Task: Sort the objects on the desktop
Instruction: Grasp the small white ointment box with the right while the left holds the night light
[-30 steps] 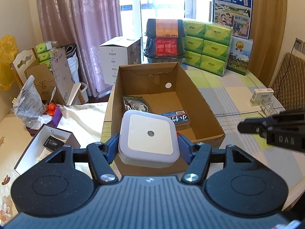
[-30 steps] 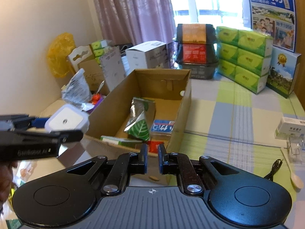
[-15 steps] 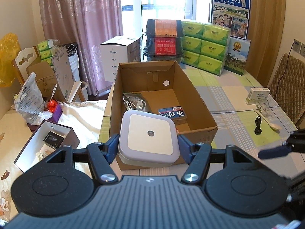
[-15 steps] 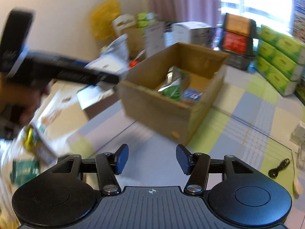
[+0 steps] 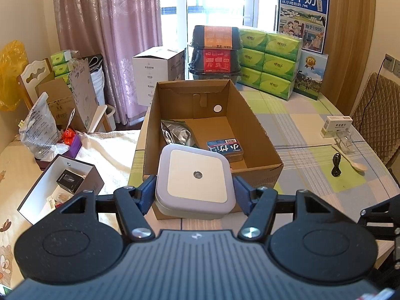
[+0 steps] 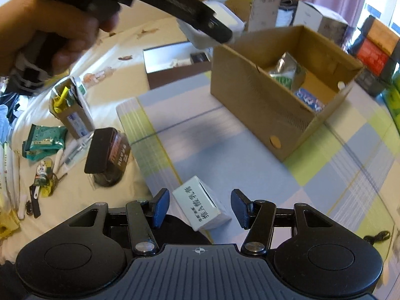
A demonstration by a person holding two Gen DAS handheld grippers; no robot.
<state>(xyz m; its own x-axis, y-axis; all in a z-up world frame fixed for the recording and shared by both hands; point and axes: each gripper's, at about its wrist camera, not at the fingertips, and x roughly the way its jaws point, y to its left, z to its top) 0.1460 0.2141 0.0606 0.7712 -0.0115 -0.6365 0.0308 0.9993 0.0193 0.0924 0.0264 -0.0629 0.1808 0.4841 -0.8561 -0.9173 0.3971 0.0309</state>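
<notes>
My left gripper [image 5: 193, 192] is shut on a square white night light [image 5: 195, 178], held in the air just short of the near wall of the open cardboard box [image 5: 260, 127]. In the box lie a silver-green pouch [image 5: 177, 132] and a blue packet [image 5: 225, 148]. From the right wrist view the left gripper [image 6: 215, 33] with the night light [image 6: 225, 20] hangs over the box's corner [image 6: 250, 95]. My right gripper [image 6: 200, 206] is open, low over the table, with a small white carton [image 6: 200, 206] lying between its fingers, untouched.
A black jar [image 6: 107, 155], a teal packet [image 6: 42, 140], keys [image 6: 45, 175] and a small open carton [image 6: 70, 110] lie left on the cream cloth. A dark open tray box [image 5: 60, 185] sits left of the cardboard box. A cable [image 5: 336, 163], spoon [image 5: 355, 163] and white box [image 5: 336, 126] lie to the right.
The right gripper has opened and swung down and left, from facing the box to hovering around the small white carton. The left gripper with the night light has barely shifted.
</notes>
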